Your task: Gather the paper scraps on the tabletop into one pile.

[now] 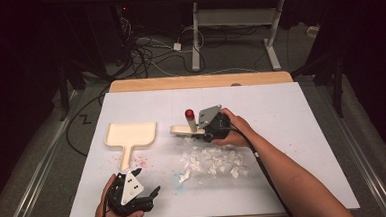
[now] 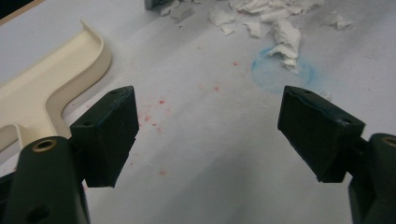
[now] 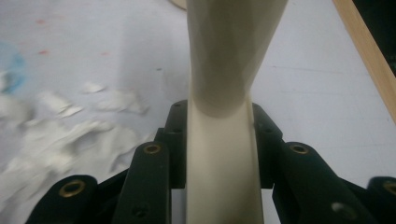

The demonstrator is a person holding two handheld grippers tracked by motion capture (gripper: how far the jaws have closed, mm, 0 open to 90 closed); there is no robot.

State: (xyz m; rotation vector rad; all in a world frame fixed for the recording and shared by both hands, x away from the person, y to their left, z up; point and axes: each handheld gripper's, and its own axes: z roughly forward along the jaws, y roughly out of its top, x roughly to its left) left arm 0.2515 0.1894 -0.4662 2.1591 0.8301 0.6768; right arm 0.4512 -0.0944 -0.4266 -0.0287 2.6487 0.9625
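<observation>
Nearest the high camera we see the left gripper [image 1: 144,188] at the near edge of the white worktop [image 1: 303,148], its fingers spread over nothing, while the right gripper [image 1: 209,130] past the heap of white paper scraps [image 1: 214,162] holds a cream brush [image 1: 187,130] just right of the cream dustpan [image 1: 131,134]. Along the left gripper's own view we find both fingers [image 2: 109,133] wide apart above the speckled worktop, the dustpan at left and scraps ahead. Along the right gripper's view we see its fingers [image 3: 175,135] pinching the brush's cream handle [image 3: 224,140].
</observation>
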